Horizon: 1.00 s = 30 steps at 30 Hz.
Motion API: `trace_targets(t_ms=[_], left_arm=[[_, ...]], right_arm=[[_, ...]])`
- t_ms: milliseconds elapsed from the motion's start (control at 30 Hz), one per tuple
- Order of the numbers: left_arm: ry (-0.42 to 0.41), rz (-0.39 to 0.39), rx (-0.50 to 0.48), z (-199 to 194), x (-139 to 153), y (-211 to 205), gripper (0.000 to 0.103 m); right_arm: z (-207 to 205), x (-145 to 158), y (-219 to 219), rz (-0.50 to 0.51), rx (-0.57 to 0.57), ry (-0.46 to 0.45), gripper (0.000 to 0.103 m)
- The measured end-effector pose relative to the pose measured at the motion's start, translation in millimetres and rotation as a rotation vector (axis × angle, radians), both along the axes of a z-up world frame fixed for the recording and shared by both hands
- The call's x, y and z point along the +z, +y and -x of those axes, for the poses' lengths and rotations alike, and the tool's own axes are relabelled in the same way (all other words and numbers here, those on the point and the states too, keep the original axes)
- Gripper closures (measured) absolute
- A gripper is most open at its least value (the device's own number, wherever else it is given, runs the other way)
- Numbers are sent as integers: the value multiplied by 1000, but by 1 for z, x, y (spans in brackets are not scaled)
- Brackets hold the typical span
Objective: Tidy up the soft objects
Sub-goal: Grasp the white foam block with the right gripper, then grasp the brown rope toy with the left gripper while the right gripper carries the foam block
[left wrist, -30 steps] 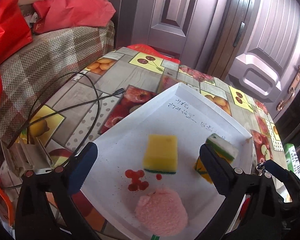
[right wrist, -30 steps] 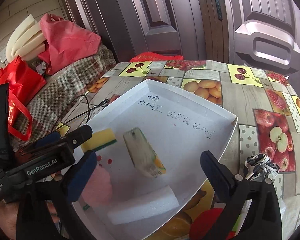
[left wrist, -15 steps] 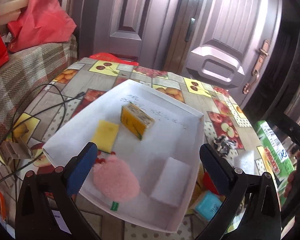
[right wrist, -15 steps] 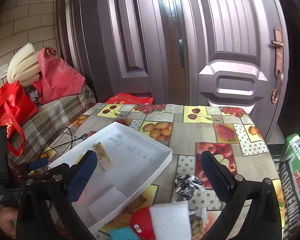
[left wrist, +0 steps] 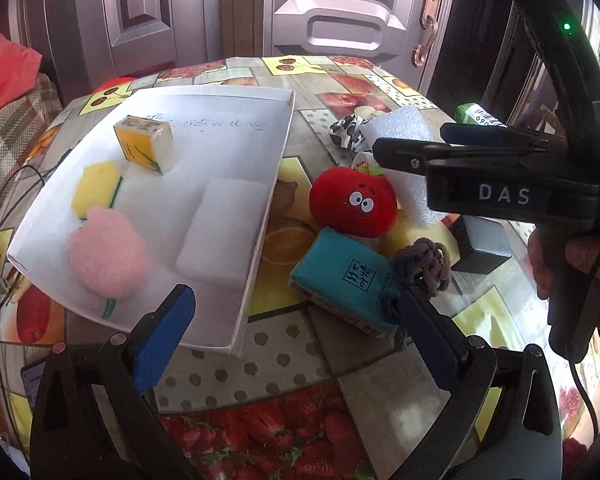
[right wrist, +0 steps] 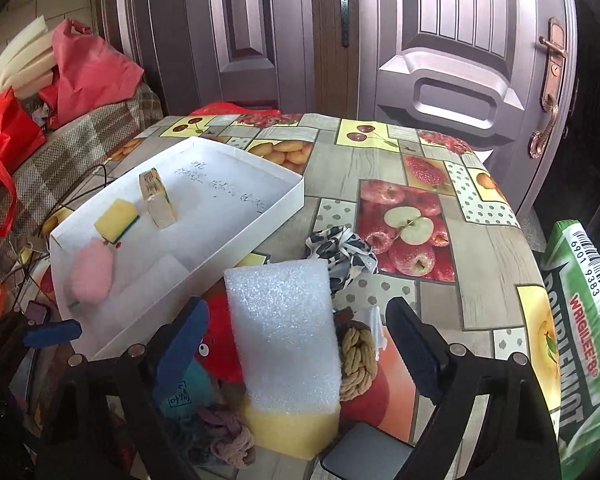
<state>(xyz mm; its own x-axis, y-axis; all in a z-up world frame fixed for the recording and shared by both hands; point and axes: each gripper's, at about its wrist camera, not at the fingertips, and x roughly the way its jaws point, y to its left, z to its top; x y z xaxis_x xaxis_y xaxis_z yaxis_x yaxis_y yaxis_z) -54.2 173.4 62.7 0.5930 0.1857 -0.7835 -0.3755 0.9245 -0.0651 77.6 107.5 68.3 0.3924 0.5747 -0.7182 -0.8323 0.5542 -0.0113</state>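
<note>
A white tray [left wrist: 276,184] holds a pink plush [left wrist: 108,256], a yellow sponge [left wrist: 96,188], a yellow tissue pack [left wrist: 144,148] and a white foam block [left wrist: 224,232]. To its right lie a red plush tomato [left wrist: 352,202], a teal tissue pack [left wrist: 344,280], a purple hair tie [left wrist: 424,264], a leopard scrunchie [left wrist: 346,132] and a big white foam block [right wrist: 288,332]. My left gripper [left wrist: 296,336] is open and empty, near the tray's corner. My right gripper [right wrist: 296,344] is open, straddling the big foam block.
The round table has a fruit-print cloth [right wrist: 400,184]. A green gum pack [right wrist: 584,340] stands at the right edge. A dark box [left wrist: 480,248] and a tan knotted tie [right wrist: 356,364] lie near the pile. Cables [left wrist: 4,200] trail off the left. A door [right wrist: 440,40] is behind.
Both grippers pulled back from the tray and swung right. The pile of loose objects beside the tray came into view, and the right gripper now sits over the big foam block.
</note>
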Motion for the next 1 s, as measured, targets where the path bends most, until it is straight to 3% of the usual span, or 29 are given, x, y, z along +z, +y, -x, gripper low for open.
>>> trace_targets(t_ms=[33,100,267,367,667,700,733,767,800,1000], left_arm=[[1,3,-5,-1,0,1,0],[-4,5,-34,-2,1,0,0],[-22,4,-155,-7,5,-22,0],[-1,-3,-213,-15,-2,-40,10],[70,-206,-263,-54,-18,-81,18],[82,-220,-267,-57,-22,-82,43],[101,-227,-268,-58,-25,-81,61],[86,-233,-266,-55,-24,-79,65],[65,-202,-274,-52,-21,-76,76],[-61,-78,-225,-23,13,-61,77]], right_arm=[[0,-5,3,23,1,3,33],[-4,-11,2,37,-5,28,49],[-10,19,-43,-143,-69,98,49],[-16,41,-72,-242,-130,130,49],[-25,58,-112,-348,-214,186,49],[-24,58,-112,-352,-213,190,49],[-22,58,-113,-355,-212,193,49],[-21,59,-114,-360,-209,193,49],[-19,61,-116,-366,-206,192,49],[-12,78,-120,-417,-187,172,49]])
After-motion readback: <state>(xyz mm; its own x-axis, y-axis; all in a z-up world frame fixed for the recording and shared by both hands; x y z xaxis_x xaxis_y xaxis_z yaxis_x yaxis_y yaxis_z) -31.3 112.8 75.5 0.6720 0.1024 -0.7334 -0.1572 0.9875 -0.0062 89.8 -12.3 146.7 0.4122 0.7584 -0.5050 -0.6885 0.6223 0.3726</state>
